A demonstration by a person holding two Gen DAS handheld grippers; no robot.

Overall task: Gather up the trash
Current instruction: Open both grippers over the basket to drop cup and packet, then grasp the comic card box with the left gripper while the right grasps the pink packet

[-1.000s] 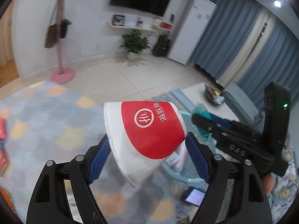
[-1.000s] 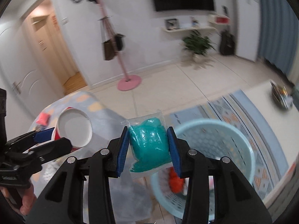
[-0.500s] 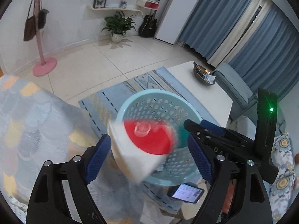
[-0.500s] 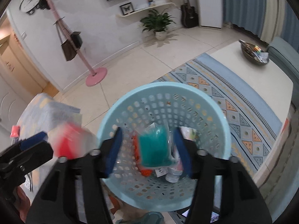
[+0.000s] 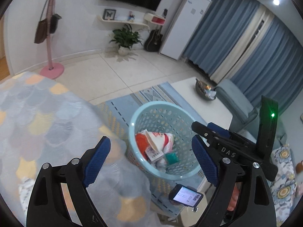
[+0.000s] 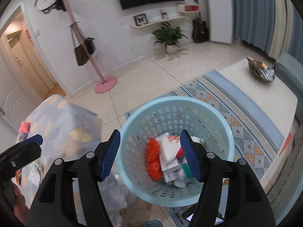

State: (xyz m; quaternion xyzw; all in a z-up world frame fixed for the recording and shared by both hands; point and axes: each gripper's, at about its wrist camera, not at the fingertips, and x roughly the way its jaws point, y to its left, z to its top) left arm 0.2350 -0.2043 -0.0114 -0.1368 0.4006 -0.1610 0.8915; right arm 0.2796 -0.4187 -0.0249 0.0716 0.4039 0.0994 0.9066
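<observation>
Risk is judged to lie leftward, where a small pink packet [image 6: 24,127] is seen on the grey patterned cloth-covered table [image 6: 62,117]; a reach with the left gripper [image 5: 151,155], whose blue-padded fingers are spread wide and hold nothing, could drag the loose cloth. The pale blue perforated plastic basket [image 6: 132,124] stands just beside the table; it could be tipped if its rim is clipped. Inside are seen an orange crumpled bag [image 6: 153,158], a white carton [image 6: 167,157], a red-and-white paper cup [image 5: 159,141] and a teal sachet [image 5: 172,158]. The right gripper [image 6: 150,156] is likewise held wide and empty above it.
</observation>
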